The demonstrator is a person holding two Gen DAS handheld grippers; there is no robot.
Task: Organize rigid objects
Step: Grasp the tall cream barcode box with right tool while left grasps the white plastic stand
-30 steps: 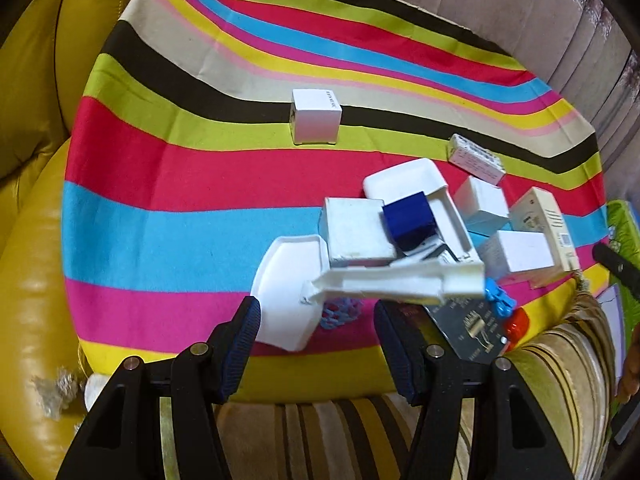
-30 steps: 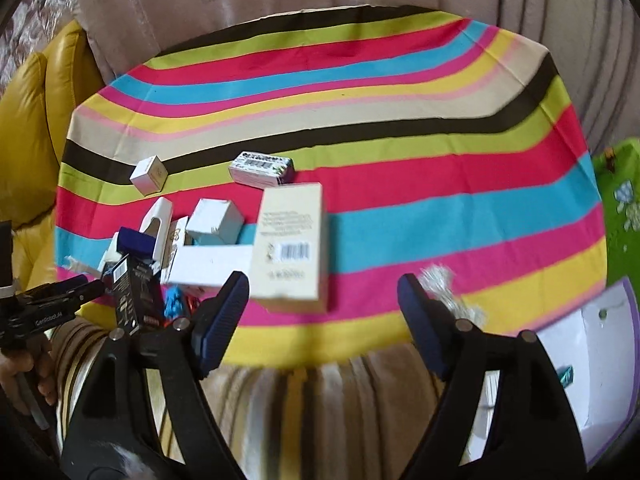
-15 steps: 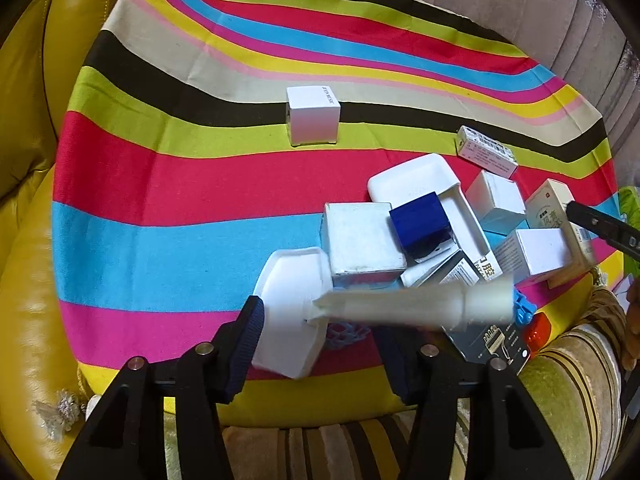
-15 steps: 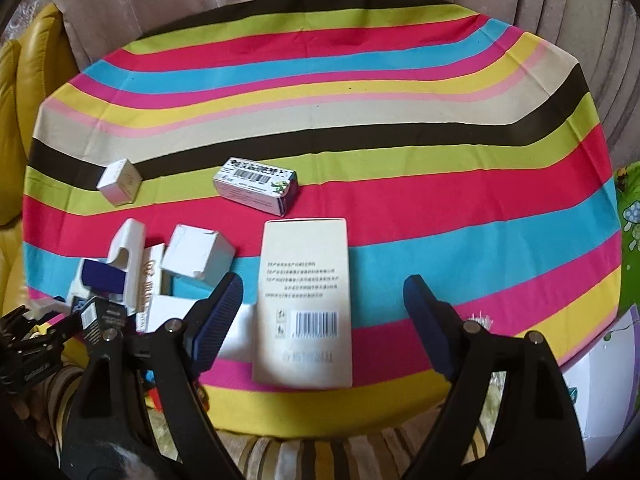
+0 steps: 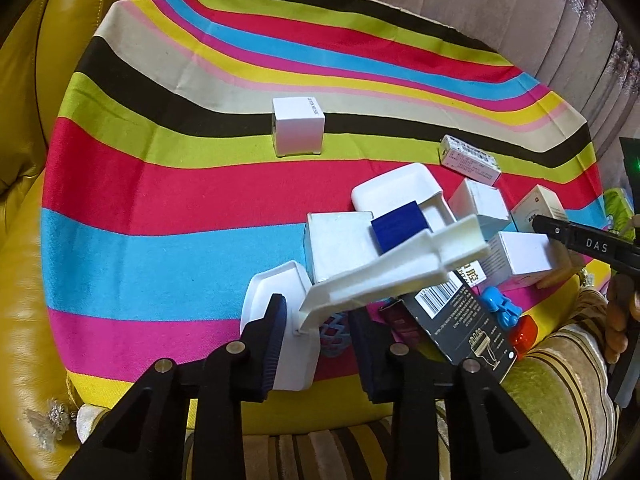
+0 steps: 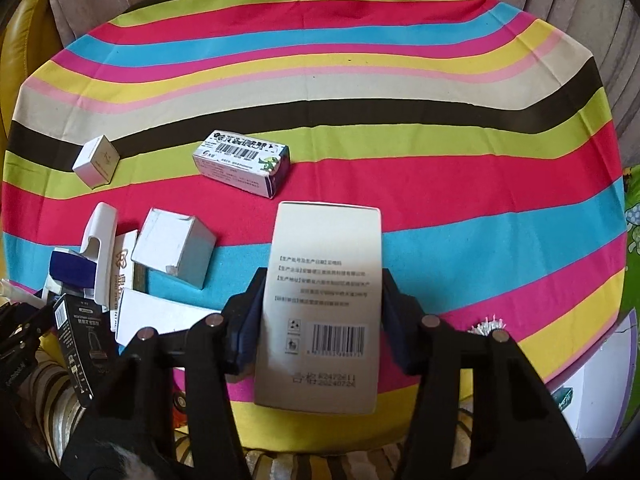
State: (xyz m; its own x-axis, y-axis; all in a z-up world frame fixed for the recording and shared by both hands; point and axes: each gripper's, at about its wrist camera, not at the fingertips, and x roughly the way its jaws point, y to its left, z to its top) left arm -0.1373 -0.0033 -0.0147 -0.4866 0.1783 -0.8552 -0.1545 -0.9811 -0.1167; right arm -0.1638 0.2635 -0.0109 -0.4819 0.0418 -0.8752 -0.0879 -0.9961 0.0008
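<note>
Cream carton (image 6: 326, 304) lengthwise between closing right claw (image 6: 316, 320), barcode end nearest.

Two wrist fisheyes look steeply down along their fingers, close over a striped cloth (image 5: 160, 232). Both views share the box pile (image 5: 420, 236), the left from its left, the right from its right.

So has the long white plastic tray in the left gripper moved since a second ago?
Yes. The white tray has tilted: its far end now rises over the blue box, up from beside the black carton.
</note>
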